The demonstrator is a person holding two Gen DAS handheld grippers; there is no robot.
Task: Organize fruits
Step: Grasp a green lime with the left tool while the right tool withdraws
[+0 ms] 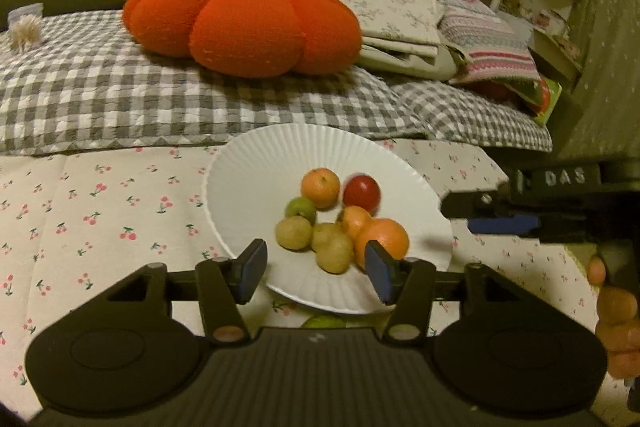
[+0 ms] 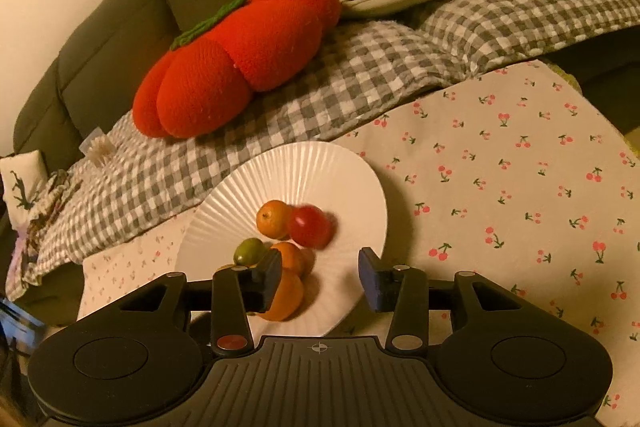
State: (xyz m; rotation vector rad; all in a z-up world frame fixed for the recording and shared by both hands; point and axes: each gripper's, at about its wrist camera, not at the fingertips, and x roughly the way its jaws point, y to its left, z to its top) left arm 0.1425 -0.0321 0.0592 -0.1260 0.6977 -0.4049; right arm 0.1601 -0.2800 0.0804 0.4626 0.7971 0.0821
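A white fluted plate (image 1: 256,163) sits on the cherry-print cloth and holds several small fruits: oranges (image 1: 320,187), a blurred red fruit (image 1: 361,193), a green one (image 1: 300,209) and yellow-brown ones (image 1: 294,231). My left gripper (image 1: 316,271) is open and empty over the plate's near edge. A green fruit (image 1: 323,322) lies on the cloth just below the plate. In the right wrist view the plate (image 2: 320,167) holds the red fruit (image 2: 310,226), oranges (image 2: 274,219) and a green fruit (image 2: 249,251). My right gripper (image 2: 318,281) is open and empty above it.
A large orange pumpkin cushion (image 1: 240,23) lies on a grey checked blanket (image 1: 100,87) on the sofa behind the plate. Folded linens (image 1: 404,27) are stacked at the right. The right gripper's body (image 1: 540,211) shows at the right edge of the left wrist view.
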